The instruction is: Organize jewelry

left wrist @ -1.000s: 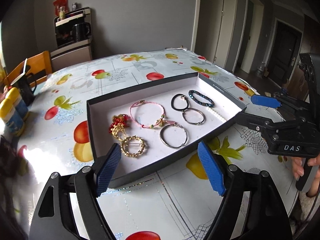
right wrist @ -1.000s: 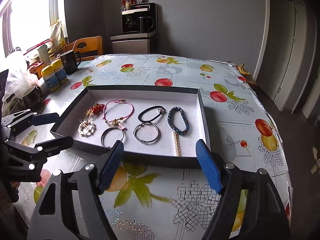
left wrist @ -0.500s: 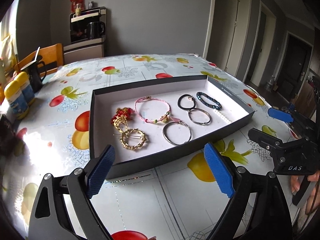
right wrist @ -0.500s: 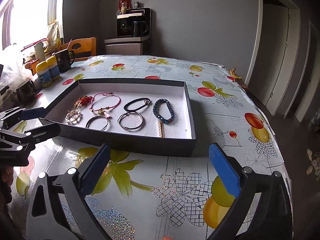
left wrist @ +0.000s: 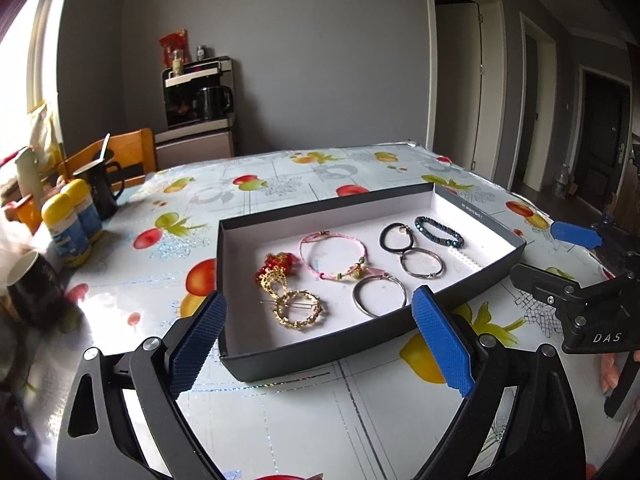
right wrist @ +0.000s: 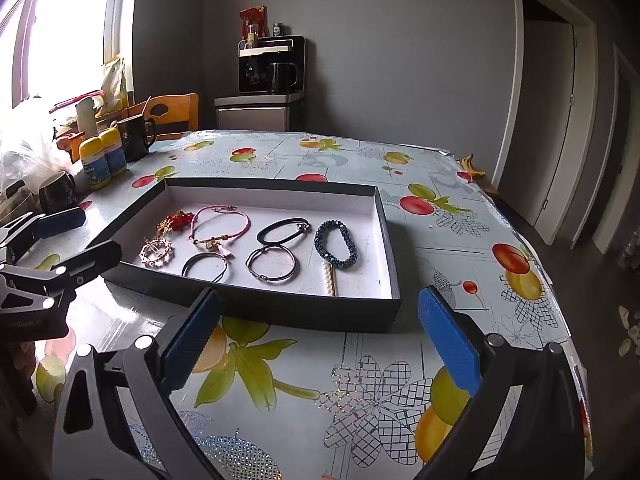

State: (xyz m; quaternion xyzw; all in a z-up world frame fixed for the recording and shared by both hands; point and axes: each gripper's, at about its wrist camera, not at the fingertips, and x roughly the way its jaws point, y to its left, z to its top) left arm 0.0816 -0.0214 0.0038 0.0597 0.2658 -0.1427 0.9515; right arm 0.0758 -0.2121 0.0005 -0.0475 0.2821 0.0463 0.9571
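Observation:
A shallow black box [left wrist: 360, 344] with a white inside lies on the fruit-print table; it also shows in the right wrist view [right wrist: 304, 310]. In it lie a gold ring brooch [left wrist: 298, 310], a red and gold piece [left wrist: 276, 266], a pink cord bracelet [left wrist: 334, 256], silver bangles [left wrist: 378, 294], a black band [left wrist: 396, 237], a blue bead bracelet [right wrist: 335, 243] and a pearl strand [right wrist: 329, 277]. My left gripper [left wrist: 320, 338] is open and empty, in front of the box. My right gripper [right wrist: 320, 340] is open and empty, also short of the box.
Two yellow-capped bottles [left wrist: 72, 224], a black mug [left wrist: 100, 188] and a dark cup [left wrist: 32, 288] stand at the table's left. A wooden chair [right wrist: 172, 114] and a coffee machine [right wrist: 272, 66] stand behind. A banana [right wrist: 472, 164] lies at the far right edge.
Both grippers have drawn back and up from the box and tilted, so more of the room shows. Both stay open and empty. The jewelry has not moved.

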